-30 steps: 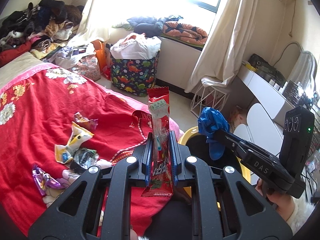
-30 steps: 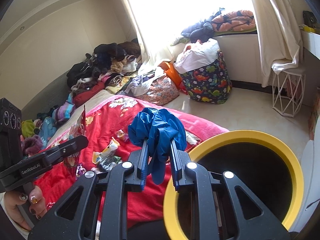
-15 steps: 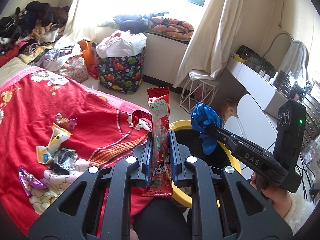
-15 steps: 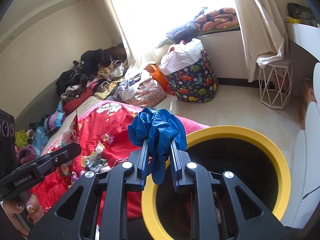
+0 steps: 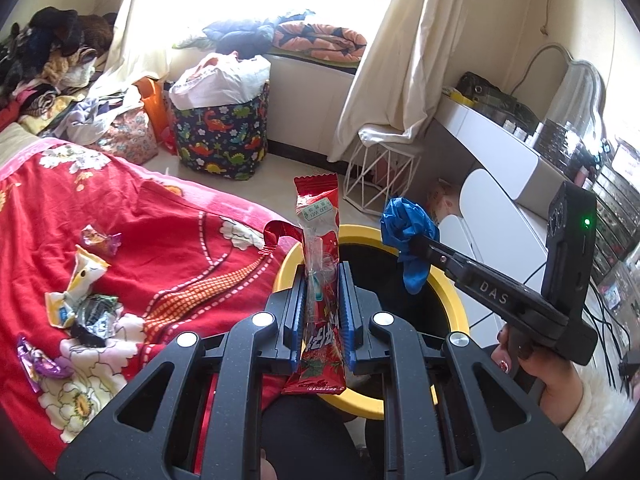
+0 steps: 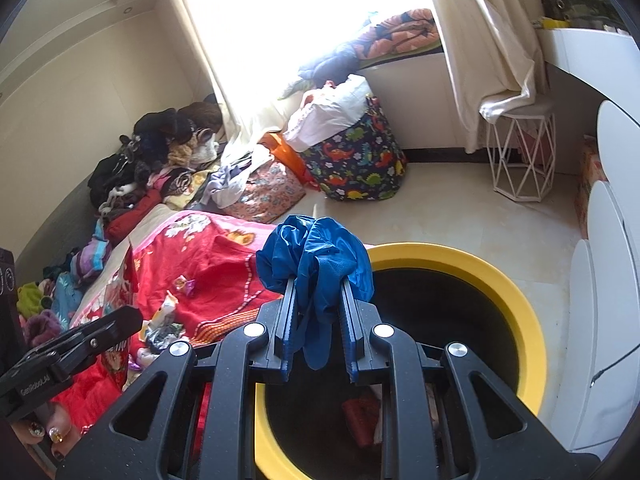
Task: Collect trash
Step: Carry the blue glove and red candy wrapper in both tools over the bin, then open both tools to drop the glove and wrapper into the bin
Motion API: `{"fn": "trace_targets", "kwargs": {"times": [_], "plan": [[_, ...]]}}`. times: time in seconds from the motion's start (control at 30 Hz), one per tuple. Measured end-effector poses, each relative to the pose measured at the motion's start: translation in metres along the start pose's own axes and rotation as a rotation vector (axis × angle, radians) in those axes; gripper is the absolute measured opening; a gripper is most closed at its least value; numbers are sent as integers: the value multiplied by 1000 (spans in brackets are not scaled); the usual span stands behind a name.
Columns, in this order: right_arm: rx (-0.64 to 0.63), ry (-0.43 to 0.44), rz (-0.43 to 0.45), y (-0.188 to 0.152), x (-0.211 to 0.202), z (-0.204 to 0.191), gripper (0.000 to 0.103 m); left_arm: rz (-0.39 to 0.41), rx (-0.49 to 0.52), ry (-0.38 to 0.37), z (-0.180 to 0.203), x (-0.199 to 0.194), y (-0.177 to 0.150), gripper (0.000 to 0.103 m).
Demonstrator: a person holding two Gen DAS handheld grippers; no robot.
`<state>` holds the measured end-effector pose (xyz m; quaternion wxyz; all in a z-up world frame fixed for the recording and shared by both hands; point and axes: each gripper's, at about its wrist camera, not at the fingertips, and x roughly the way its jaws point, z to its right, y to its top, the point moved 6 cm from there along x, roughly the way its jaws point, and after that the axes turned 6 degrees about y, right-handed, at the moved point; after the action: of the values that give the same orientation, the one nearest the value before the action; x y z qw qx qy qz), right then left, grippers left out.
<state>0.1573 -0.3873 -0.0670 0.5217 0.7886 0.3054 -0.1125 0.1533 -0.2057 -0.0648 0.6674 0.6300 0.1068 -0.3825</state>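
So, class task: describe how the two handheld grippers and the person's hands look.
Both grippers are black with silver bolts and blue ribbed pads. The right one reads DAS and shows a green light; the left reads GenRobot.AI. The nails are decorated; a fluffy white sleeve shows.

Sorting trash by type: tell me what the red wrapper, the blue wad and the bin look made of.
Red wrapper: glossy plastic film, with a clear window and crimped ends.
Blue wad: thin crumpled plastic or fabric, faintly shiny; unclear which.
Bin: smooth, matte yellow rim, probably plastic.

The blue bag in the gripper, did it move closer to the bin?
Yes. The blue bag in the right gripper now hangs over the yellow bin, which fills more of the view.
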Motion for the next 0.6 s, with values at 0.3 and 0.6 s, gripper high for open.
{"fn": "trace_targets", "kwargs": {"times": [0.3,0.6], "plan": [[53,-37,-28,-6,1,21,21,-36,36,-35,17,15,-9,11],[105,-83,-37,-11,-3,42,24,-84,80,-90,41,41,-18,11]]}}
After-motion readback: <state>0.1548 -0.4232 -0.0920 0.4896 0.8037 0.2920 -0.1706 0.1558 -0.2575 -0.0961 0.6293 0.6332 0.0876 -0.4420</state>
